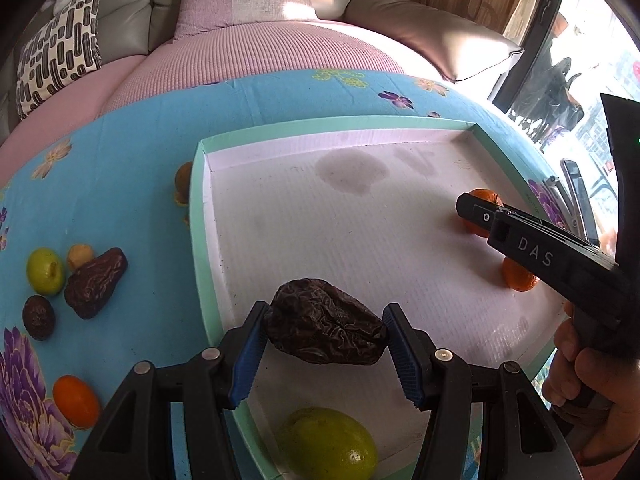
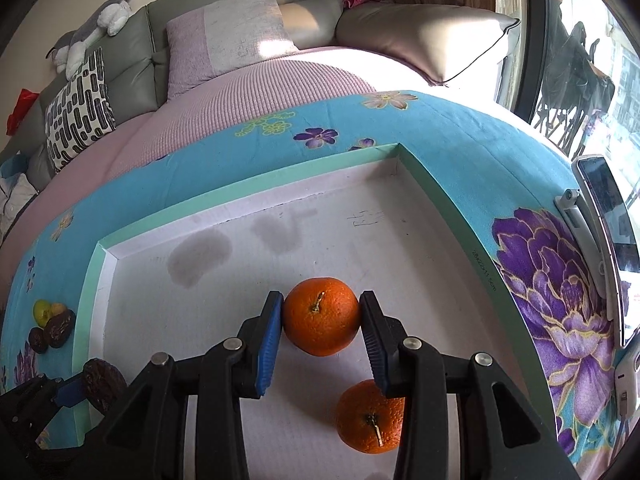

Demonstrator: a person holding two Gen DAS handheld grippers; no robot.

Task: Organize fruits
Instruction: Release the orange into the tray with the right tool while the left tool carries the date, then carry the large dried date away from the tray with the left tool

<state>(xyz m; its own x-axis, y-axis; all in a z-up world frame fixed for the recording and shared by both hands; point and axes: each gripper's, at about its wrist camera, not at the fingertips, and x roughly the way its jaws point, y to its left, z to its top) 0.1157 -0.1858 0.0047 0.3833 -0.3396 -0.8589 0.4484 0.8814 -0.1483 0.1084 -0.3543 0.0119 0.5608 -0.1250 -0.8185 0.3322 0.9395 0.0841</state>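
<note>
Placement step, both grippers over the tray. Left gripper is clamped on a date near the tray's left wall; right gripper has its pads touching an orange near the right wall, second orange just beside. Next is likely release and lift. Tray middle is bare; more fruit waits on the cloth left of the tray.

The tray's white middle and far half lie open. Two oranges crowd its right side, a lime its near edge; raised rims border it.
</note>
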